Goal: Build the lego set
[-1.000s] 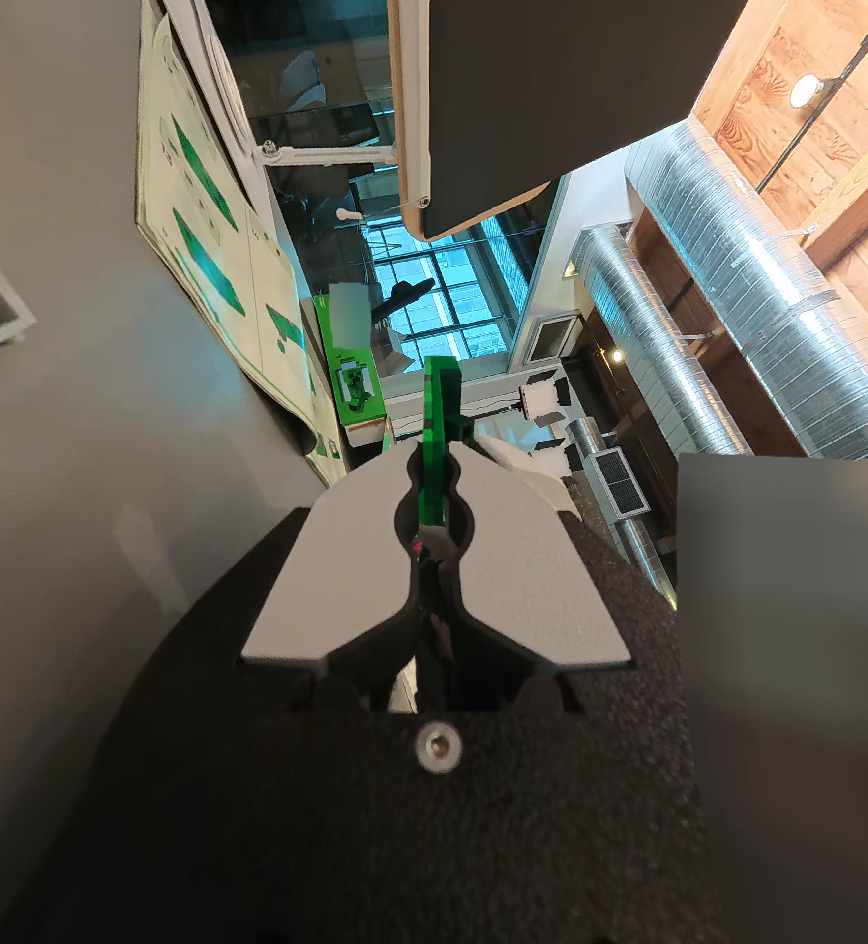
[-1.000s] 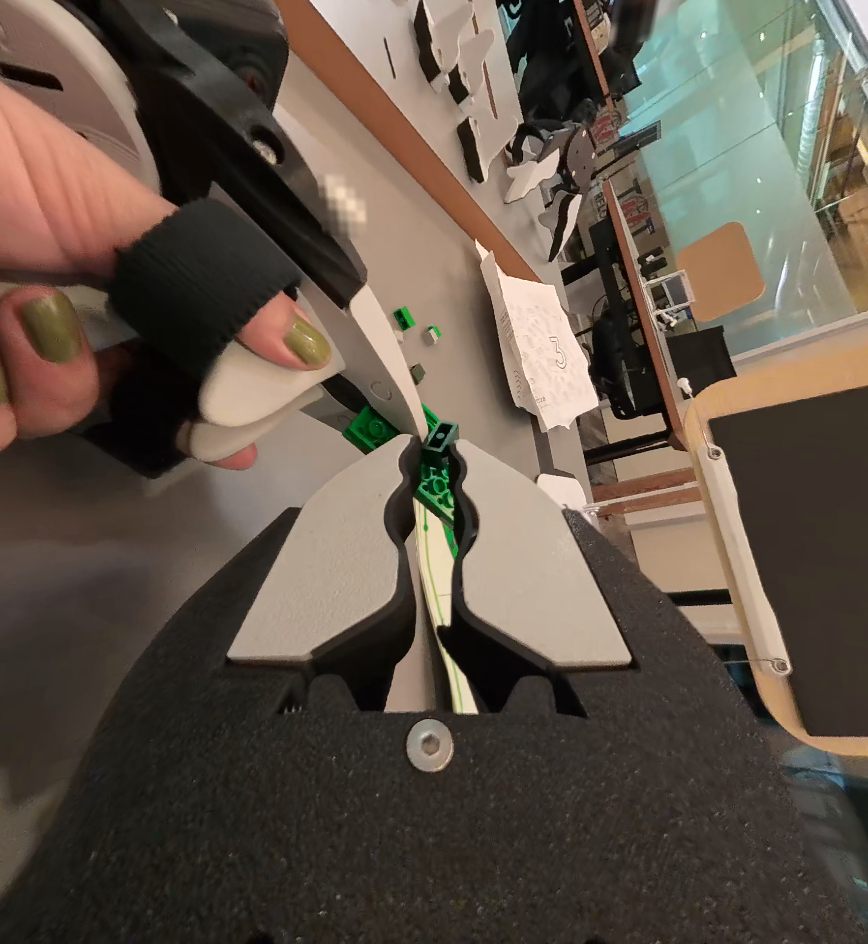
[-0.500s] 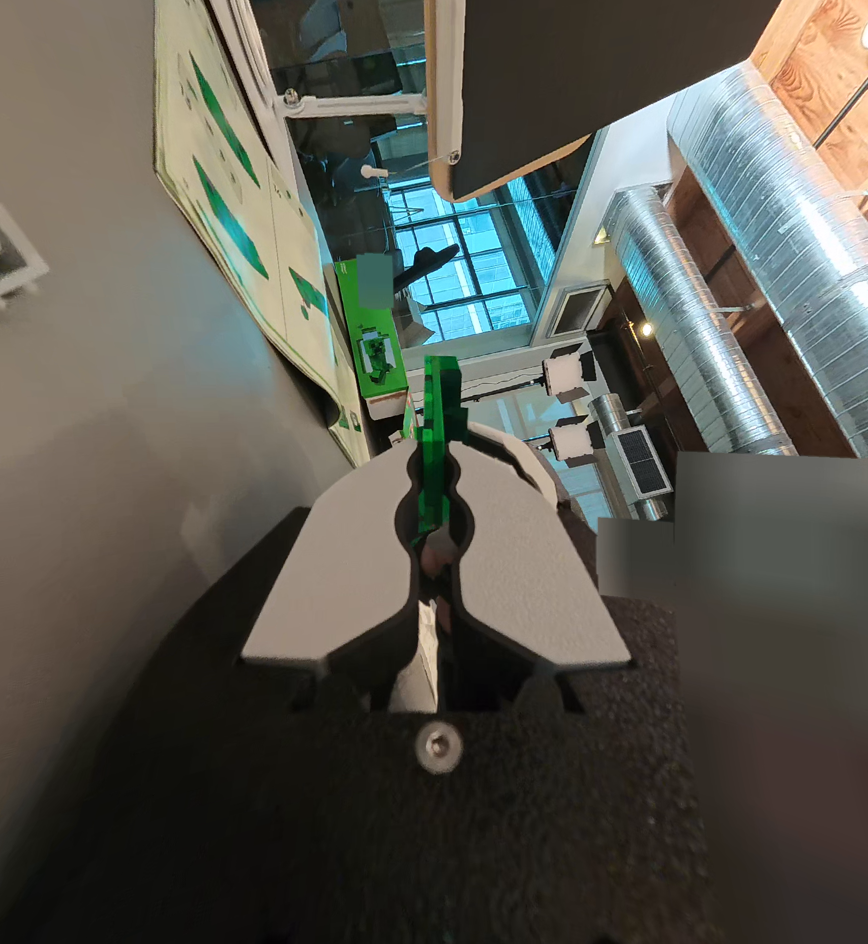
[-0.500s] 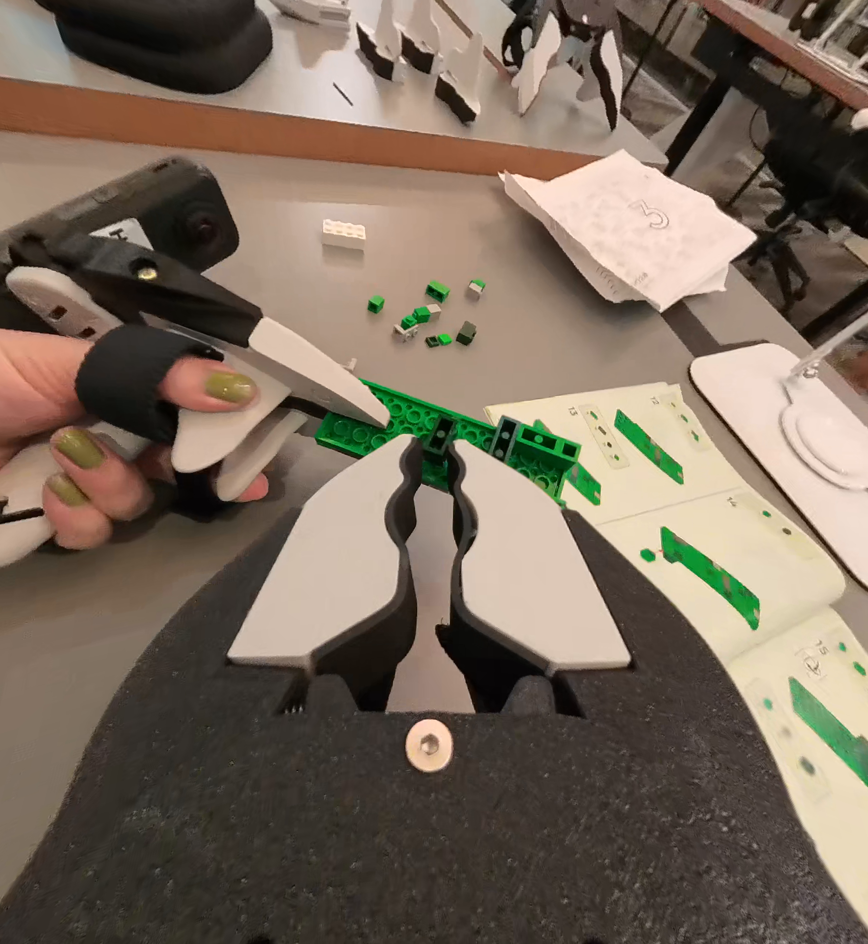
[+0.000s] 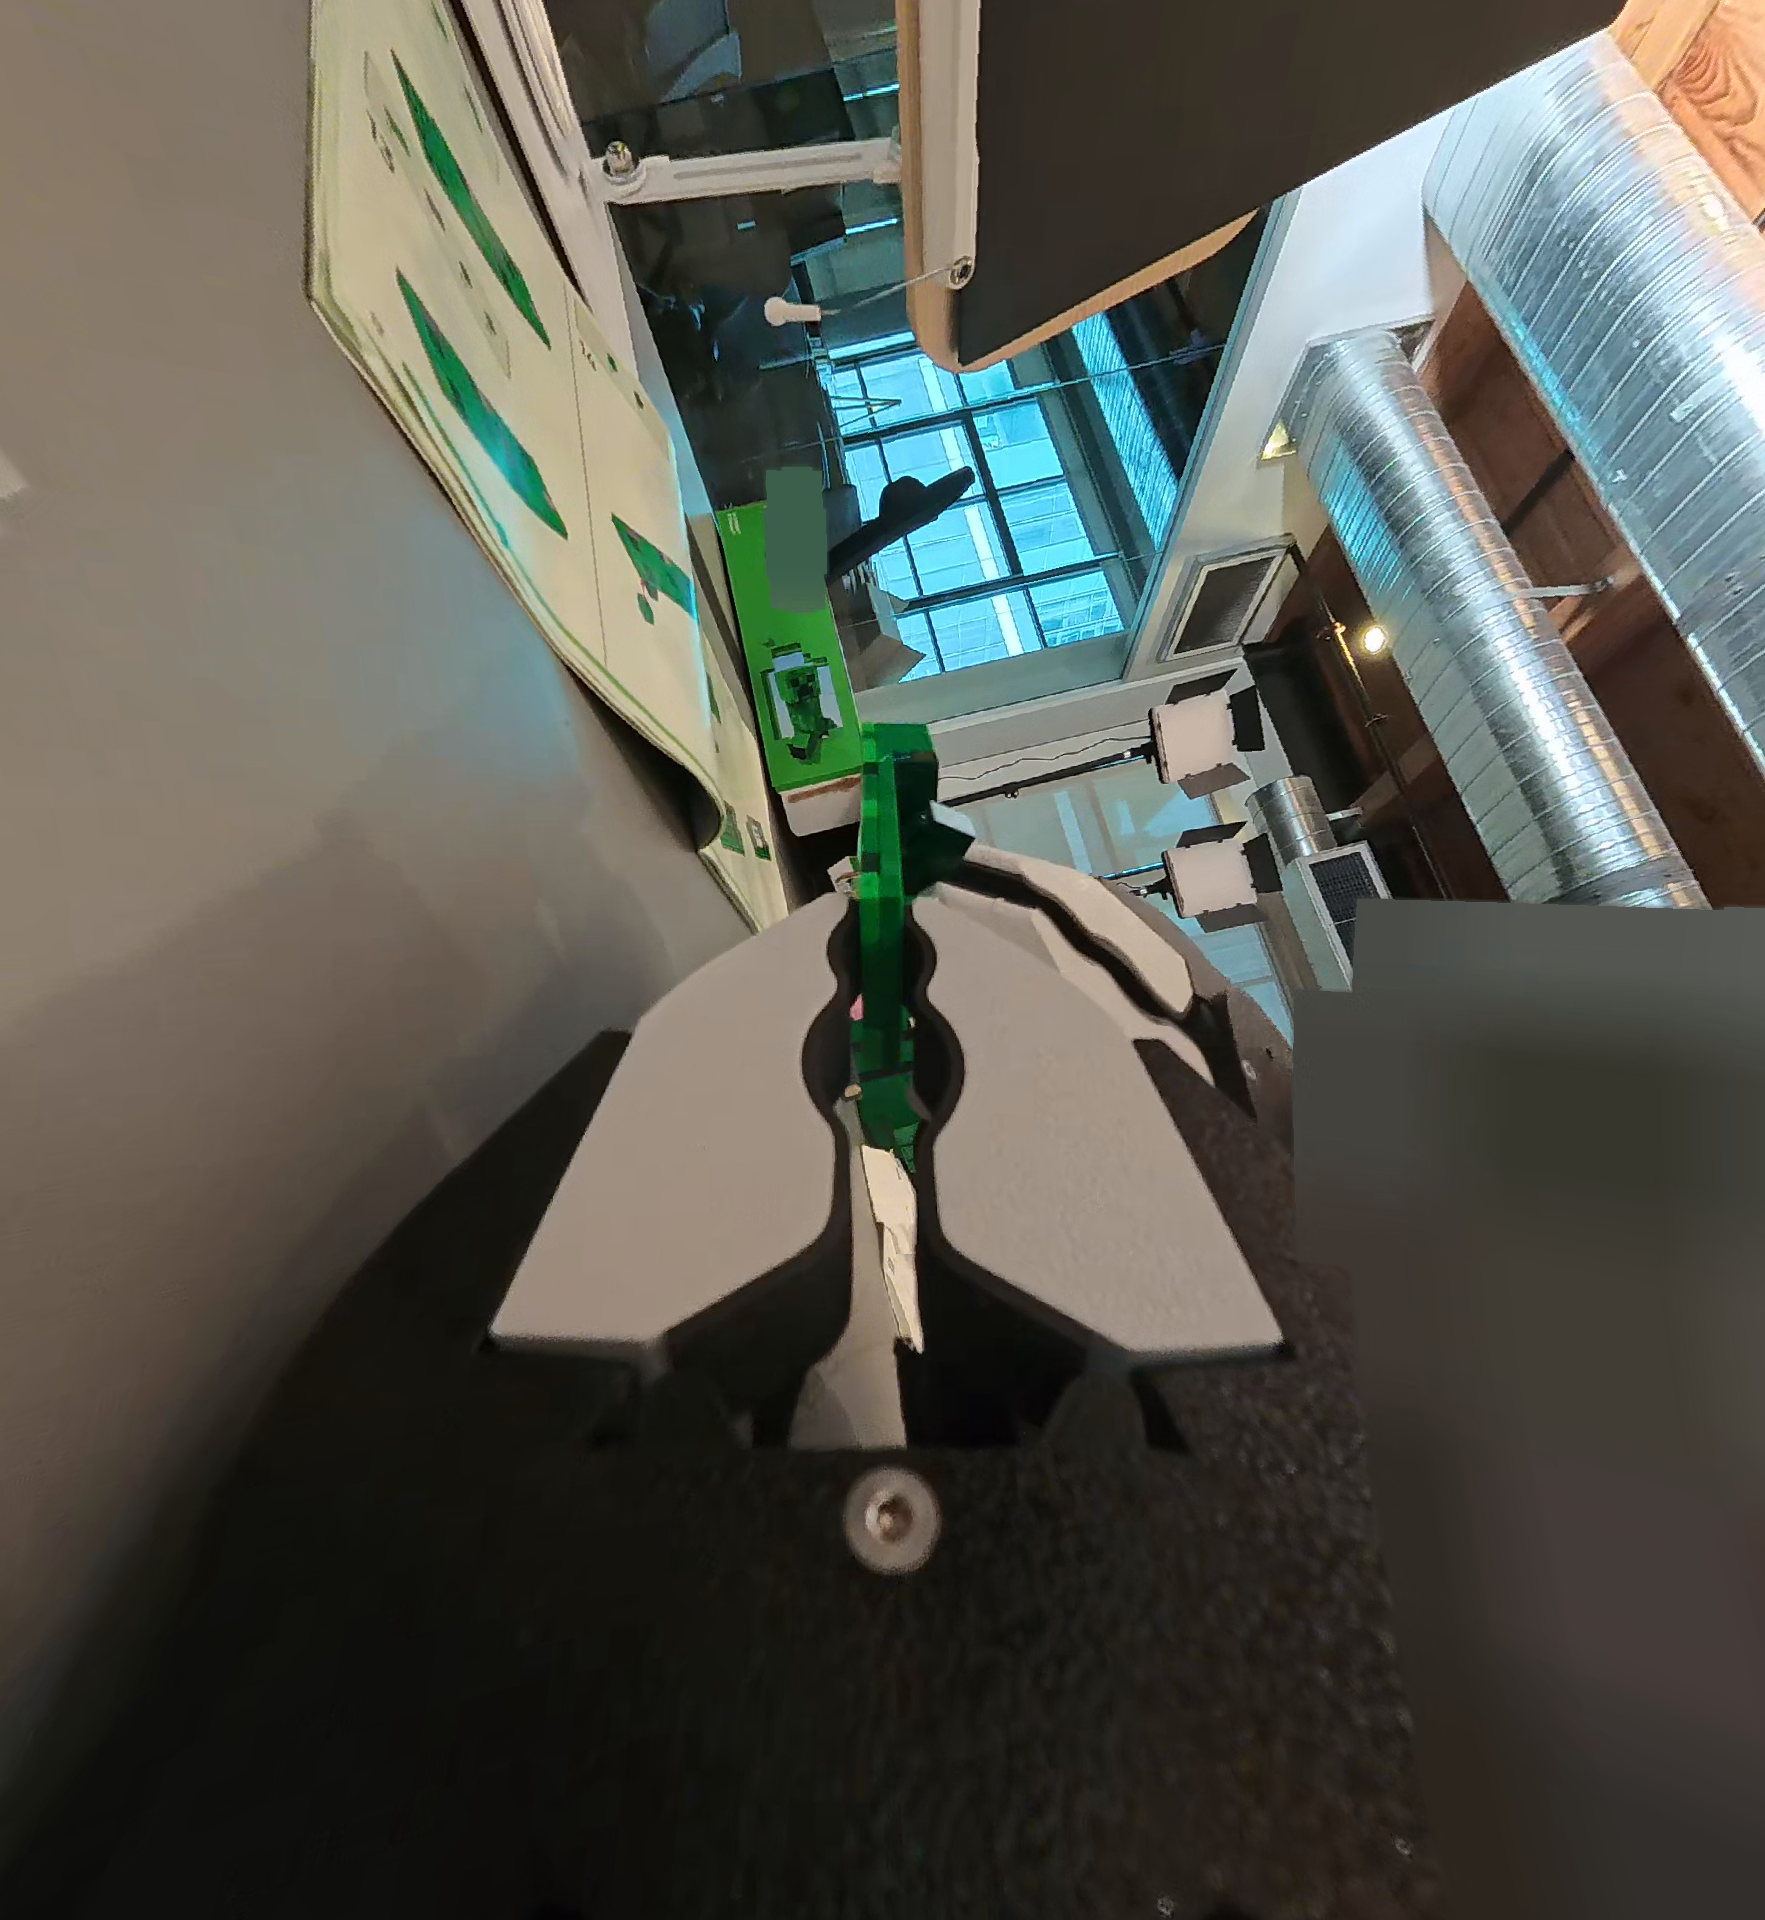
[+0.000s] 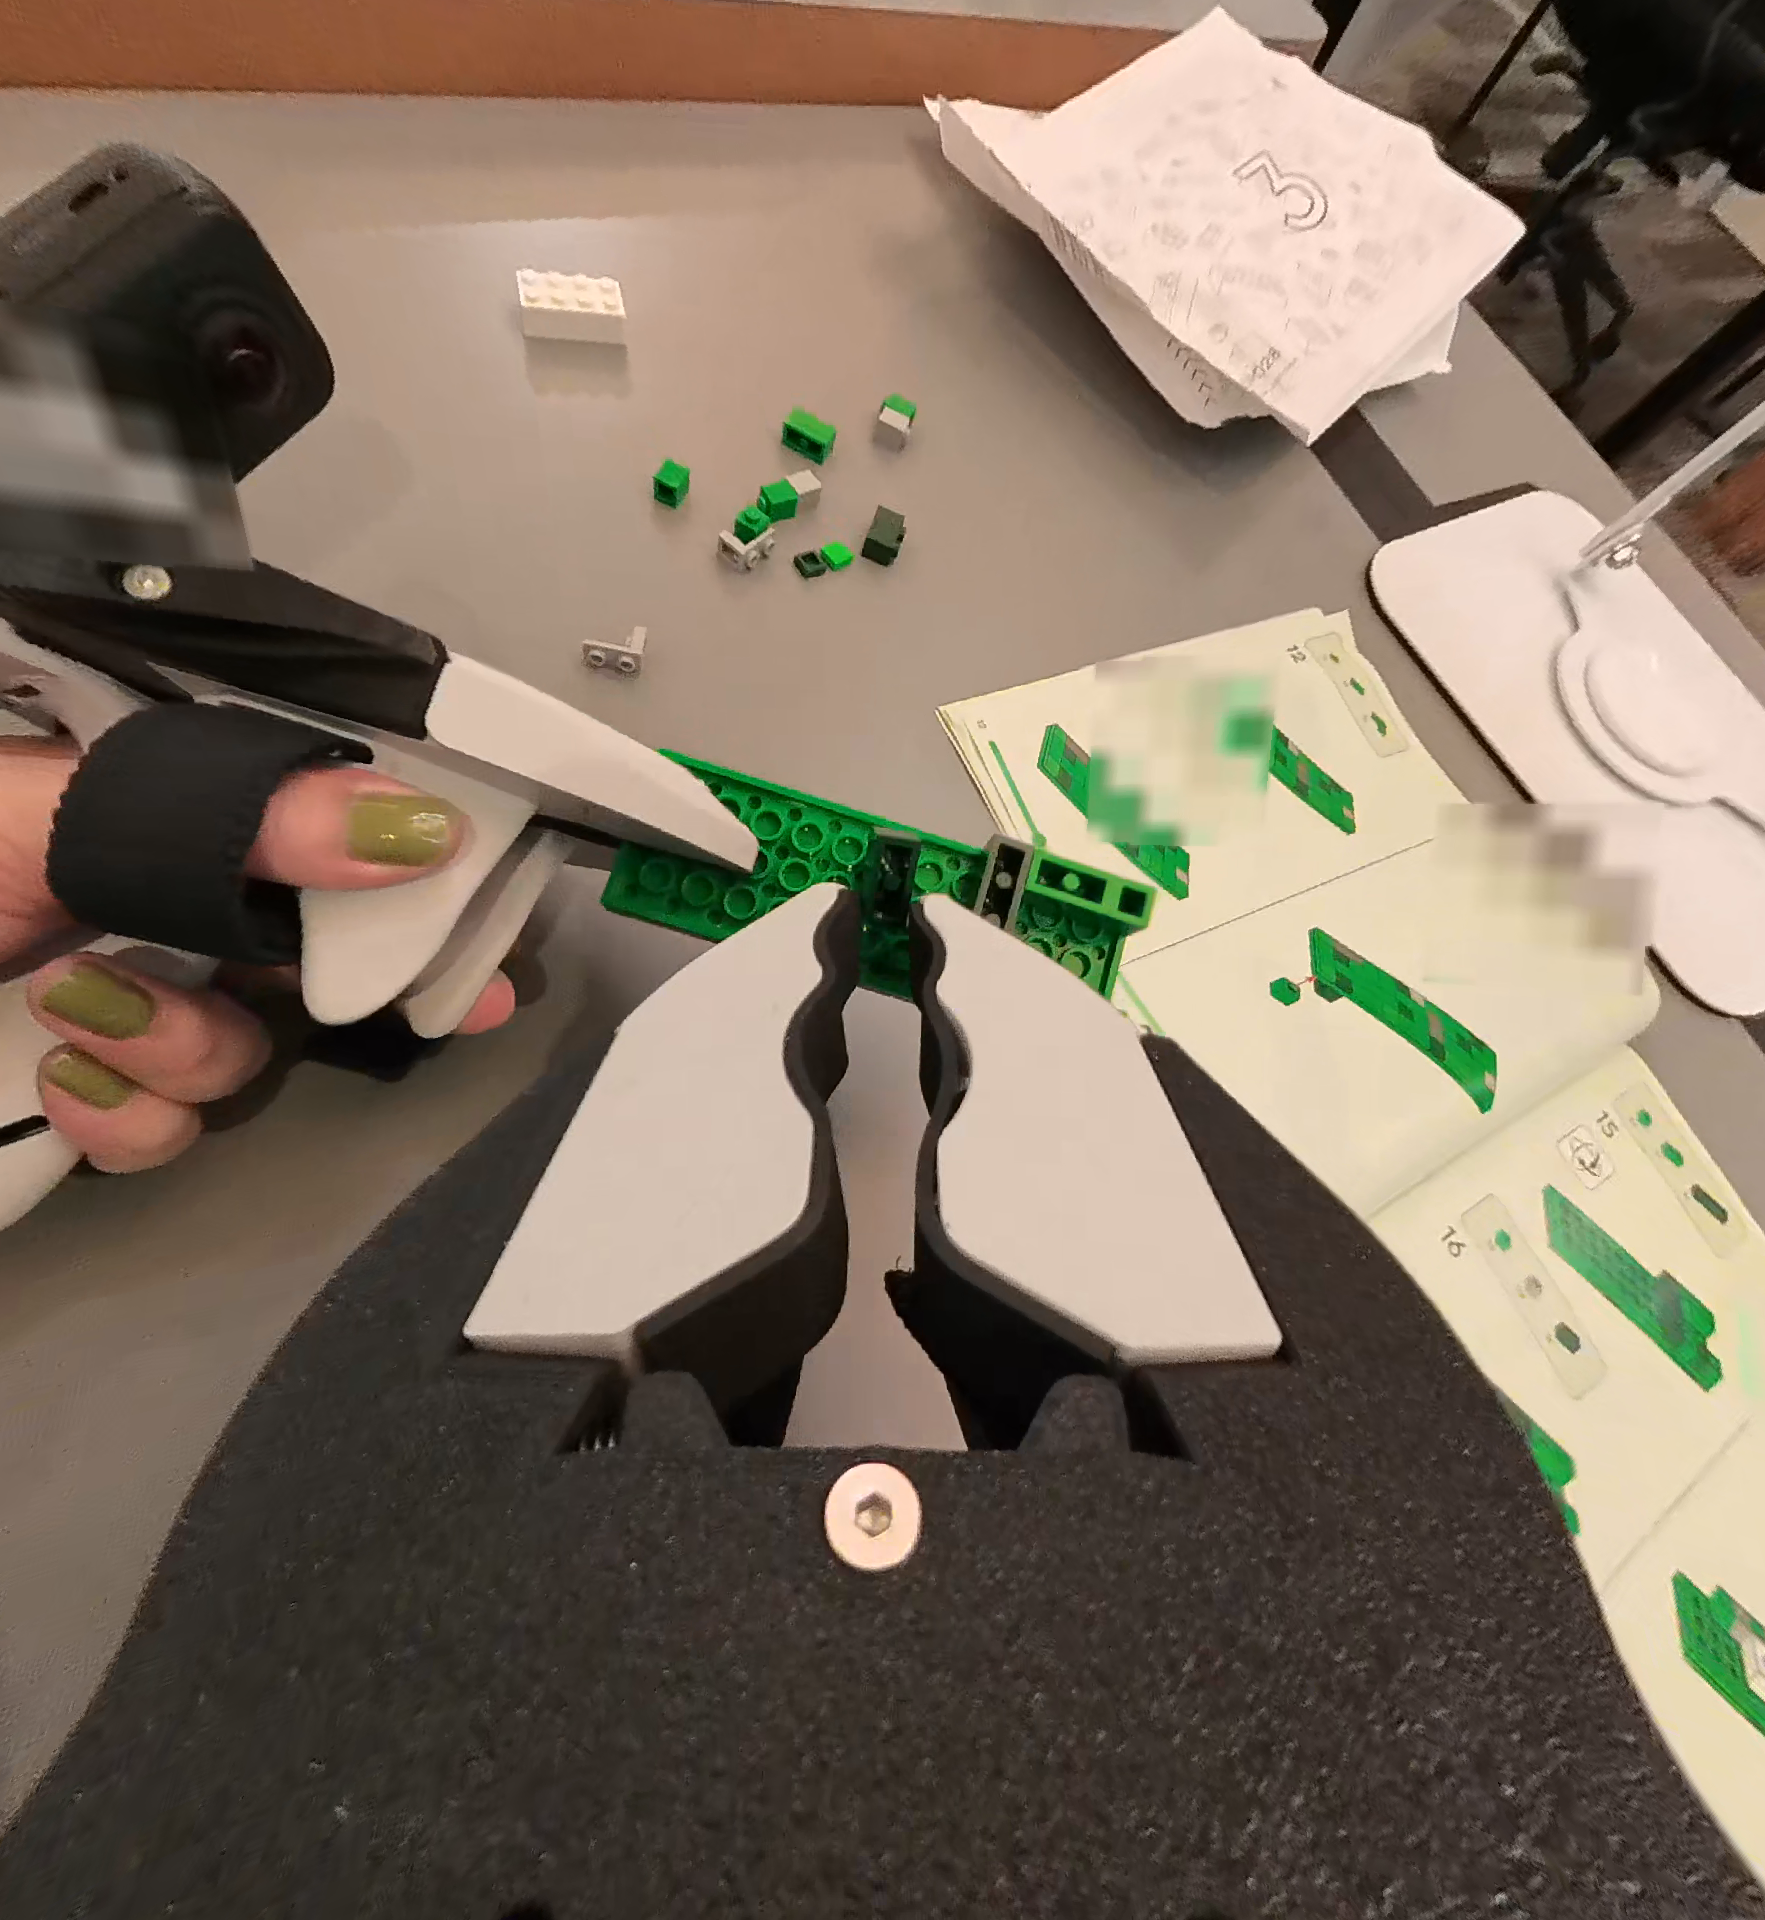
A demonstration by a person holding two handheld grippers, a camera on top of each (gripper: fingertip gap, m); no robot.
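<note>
The left tongs [image 5: 883,925] are clamped on the green plate assembly [image 6: 857,883]. In the left wrist view the assembly [image 5: 893,862] stands edge-on between the two fingers and projects forward beyond the tips. In the right wrist view the same tongs [image 6: 743,847] enter from the left and grip the assembly at its left end, holding it with its hollow underside turned toward the right-hand camera.

The right tongs [image 6: 878,914] stand narrow, with a slim gap between the fingers. A small dark brick [image 6: 890,883] sits on the assembly directly at the mouth of that gap. Whether the fingers press on the brick or merely flank it cannot be told.

The governing relation: the assembly lies immediately ahead of the right tongs, with its long axis running crosswise, left to right, across their line of approach. Its free right end [image 6: 1086,899] lies forward and to the right of the right tongs, over the open instruction booklet [image 6: 1377,1039].

Judgement: the right tongs are the working pair and the left pair serves as the clamp. Any push on the brick would have to run straight ahead against the left grip.

The loose small bricks [image 6: 805,499] lie well beyond on the counter [image 6: 442,436], with a white brick [image 6: 574,303] farther off.
</note>
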